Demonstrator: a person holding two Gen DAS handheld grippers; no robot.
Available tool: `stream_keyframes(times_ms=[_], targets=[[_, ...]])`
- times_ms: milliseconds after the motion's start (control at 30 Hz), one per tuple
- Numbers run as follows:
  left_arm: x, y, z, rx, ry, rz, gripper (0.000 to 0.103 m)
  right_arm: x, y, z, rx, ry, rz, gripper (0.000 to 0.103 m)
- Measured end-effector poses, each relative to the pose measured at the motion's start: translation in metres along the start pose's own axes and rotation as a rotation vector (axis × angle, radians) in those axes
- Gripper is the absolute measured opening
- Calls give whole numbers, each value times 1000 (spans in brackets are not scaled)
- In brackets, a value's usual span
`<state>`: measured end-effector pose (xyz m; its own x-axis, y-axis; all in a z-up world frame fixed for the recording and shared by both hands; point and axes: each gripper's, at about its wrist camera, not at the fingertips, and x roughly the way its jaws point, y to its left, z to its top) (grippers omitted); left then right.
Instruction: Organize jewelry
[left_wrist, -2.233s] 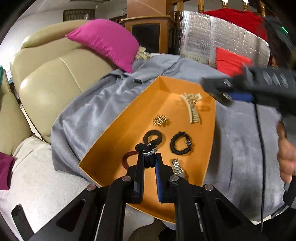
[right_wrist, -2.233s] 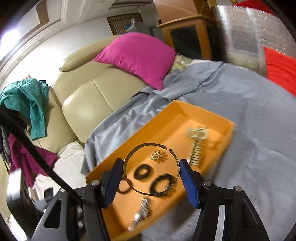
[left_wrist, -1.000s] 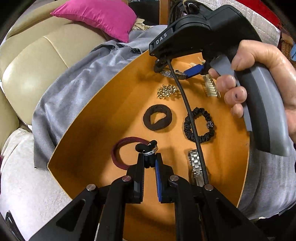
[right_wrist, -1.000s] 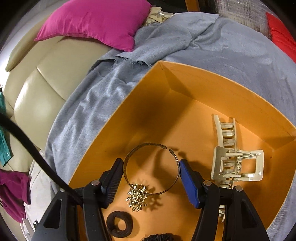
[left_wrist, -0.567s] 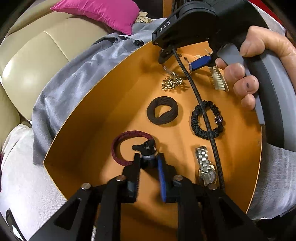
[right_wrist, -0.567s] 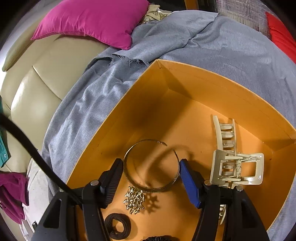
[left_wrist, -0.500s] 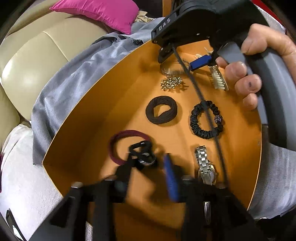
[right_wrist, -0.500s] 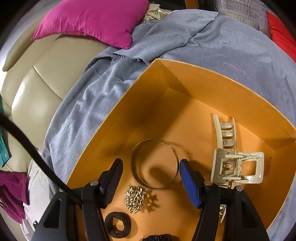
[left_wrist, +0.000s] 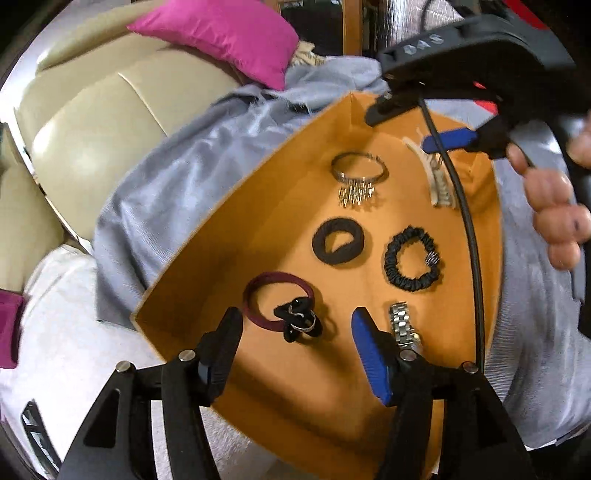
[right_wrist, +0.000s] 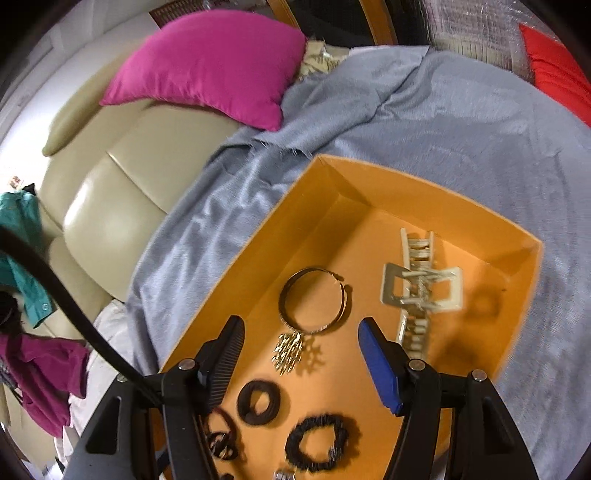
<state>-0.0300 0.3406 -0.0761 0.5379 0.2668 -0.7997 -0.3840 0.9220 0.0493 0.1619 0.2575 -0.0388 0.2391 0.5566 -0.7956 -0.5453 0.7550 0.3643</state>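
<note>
1. The work surface was a grey cloth spread over a cream sofa. On it sat an orange tray with low walls, next to a pink cushion.
2. The left gripper hovered over the tray's near end. Its fingers were opening and pressed on nothing. The small black tie with a metal ring lay released between them, overlapping the maroon hair band.
3. The right gripper was spread wide and held nothing. The metal bangle lay on the tray floor beyond its fingers, touching the gold charm cluster.
4. Risk: a low withdrawal of the left gripper could have snagged the tie or dragged the maroon band. The silver watch lay just beside its blue finger.
5. Risk: the right gripper's black cable hung across the tray above the cream hair claw and near the black scrunchie. It possibly cleared both, but blur prevented confirmation.
6. Clearance: the tray's left wall stood close to the bangle. The most bare floor lay at the far corner and along the left side. Straight up was the safest exit.
</note>
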Motion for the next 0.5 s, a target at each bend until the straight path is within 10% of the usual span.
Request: stream_keyframes(times_ms=[500], targets=[[-74, -30, -9, 86, -129, 117, 81, -122, -16, -78, -139, -145, 56, 63]])
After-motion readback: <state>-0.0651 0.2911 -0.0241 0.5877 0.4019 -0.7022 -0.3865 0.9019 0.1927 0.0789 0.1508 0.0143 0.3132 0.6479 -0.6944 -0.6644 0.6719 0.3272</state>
